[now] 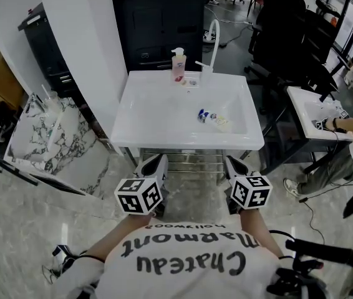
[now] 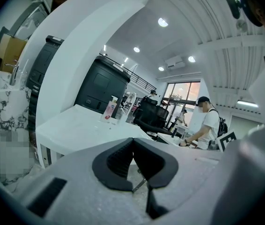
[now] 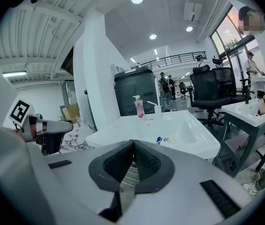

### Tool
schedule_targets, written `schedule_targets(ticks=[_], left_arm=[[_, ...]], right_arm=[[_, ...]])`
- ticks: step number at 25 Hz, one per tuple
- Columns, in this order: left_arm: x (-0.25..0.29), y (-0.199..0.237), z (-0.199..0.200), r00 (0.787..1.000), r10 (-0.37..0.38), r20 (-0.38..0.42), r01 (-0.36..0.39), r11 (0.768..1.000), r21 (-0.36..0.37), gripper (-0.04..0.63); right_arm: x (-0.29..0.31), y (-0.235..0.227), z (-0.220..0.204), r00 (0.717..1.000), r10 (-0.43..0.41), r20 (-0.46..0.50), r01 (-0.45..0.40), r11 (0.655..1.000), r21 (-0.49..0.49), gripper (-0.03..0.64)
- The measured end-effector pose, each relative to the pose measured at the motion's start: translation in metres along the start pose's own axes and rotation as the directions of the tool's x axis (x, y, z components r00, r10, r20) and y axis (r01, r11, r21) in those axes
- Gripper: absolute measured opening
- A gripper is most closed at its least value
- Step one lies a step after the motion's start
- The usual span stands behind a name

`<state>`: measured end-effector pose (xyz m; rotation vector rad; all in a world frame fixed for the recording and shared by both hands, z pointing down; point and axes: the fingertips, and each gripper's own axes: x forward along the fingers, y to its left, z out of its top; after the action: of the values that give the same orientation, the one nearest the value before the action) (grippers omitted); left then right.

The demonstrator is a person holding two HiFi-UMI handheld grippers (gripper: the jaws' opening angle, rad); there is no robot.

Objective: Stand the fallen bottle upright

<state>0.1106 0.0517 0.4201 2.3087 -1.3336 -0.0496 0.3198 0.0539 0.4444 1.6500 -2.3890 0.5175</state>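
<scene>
Head view: left gripper (image 1: 156,162) and right gripper (image 1: 234,163), both closed and empty, sit short of the sink (image 1: 164,117). The bottle (image 1: 214,118), small, pale plastic with a blue end, lies on its side in the glossy white basin. We should open the right jaws, then grasp the round body crosswise.

2 bottles (image 1: 215,119) (image 1: 178,65), 2 sinks (image 1: 164,114) (image 1: 304,101), 2 grippers (image 1: 154,162) (image 1: 234,163)
</scene>
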Motion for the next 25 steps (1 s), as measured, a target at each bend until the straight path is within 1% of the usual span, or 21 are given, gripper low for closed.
schedule_targets(ticks=[11,17,25], left_arm=[[-0.0039,-0.0008,0.0017,1.0,0.004,0.01,-0.004,1.0,0.001,0.014],[-0.002,0.0028,0.0047,1.0,0.011,0.019,-0.011,1.0,-0.011,0.014],[0.0036,0.0015,0.0056,1.0,0.006,0.011,-0.006,1.0,-0.012,0.014]], right_arm=[[-0.0011,0.002,0.0005,1.0,0.005,-0.003,-0.005,1.0,-0.013,0.014],[0.0039,0.0034,0.0017,1.0,0.015,-0.009,-0.015,1.0,-0.025,0.014],[0.0051,-0.0008,0.0033,1.0,0.01,-0.007,-0.01,1.0,-0.018,0.014]])
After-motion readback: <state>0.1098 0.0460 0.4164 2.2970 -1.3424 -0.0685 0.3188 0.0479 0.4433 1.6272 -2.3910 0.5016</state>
